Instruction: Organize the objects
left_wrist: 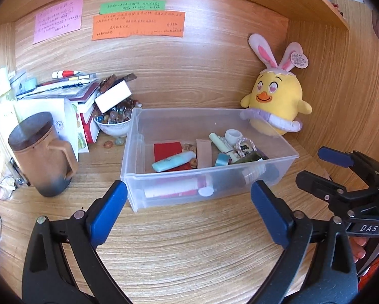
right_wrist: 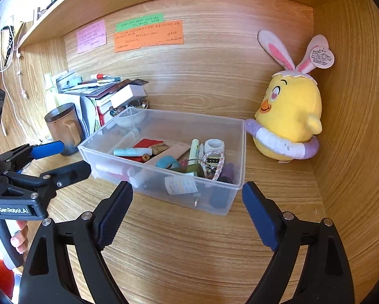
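Observation:
A clear plastic bin [left_wrist: 143, 126] [right_wrist: 240, 147] stands on the wooden desk and holds several small items: a red pouch [left_wrist: 167, 149], a light-blue case [left_wrist: 174, 161] [right_wrist: 131, 151], a tube, tape and a cord. My left gripper [left_wrist: 189, 200] is open and empty just in front of the bin; it also shows at the left in the right wrist view [right_wrist: 70, 159]. My right gripper [right_wrist: 186, 202] is open and empty in front of the bin's near right corner, and it shows at the right in the left wrist view [left_wrist: 316, 167].
A yellow chick plush [left_wrist: 278, 101] [right_wrist: 290, 116] with bunny ears sits right of the bin. A brown lidded mug [left_wrist: 41, 157] [right_wrist: 62, 124], a bowl of marbles [left_wrist: 114, 119], stacked books and boxes [left_wrist: 70, 93] stand at the left. Loose marbles [left_wrist: 108, 144] lie nearby. Coloured notes [left_wrist: 138, 25] hang on the back wall.

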